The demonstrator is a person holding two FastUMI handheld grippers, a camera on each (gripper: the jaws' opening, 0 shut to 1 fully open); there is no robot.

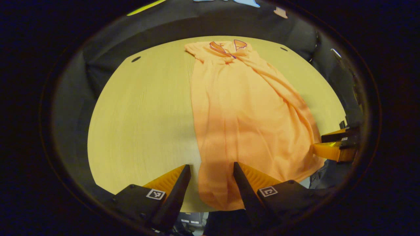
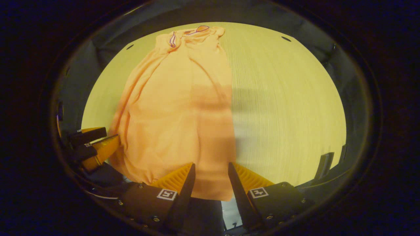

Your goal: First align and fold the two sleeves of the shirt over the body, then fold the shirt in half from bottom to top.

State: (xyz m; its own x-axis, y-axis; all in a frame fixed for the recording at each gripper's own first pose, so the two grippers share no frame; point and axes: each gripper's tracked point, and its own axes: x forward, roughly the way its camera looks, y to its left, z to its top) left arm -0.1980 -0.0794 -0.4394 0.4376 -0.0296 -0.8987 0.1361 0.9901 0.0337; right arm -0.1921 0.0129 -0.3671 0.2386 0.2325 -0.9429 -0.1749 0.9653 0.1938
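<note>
Orange shirt (image 1: 242, 121) on wooden table (image 1: 144, 121)

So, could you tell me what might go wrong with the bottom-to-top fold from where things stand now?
1. The shirt already looks narrowed lengthwise, but one long edge is ridged with loose folds, which could get trapped as creases.
2. The hem hangs over the near edge of the table, so the cloth may slide off when lifted.
3. The left gripper and right gripper are both open over the hem at opposite corners; uneven grasps could skew the fold.
</note>
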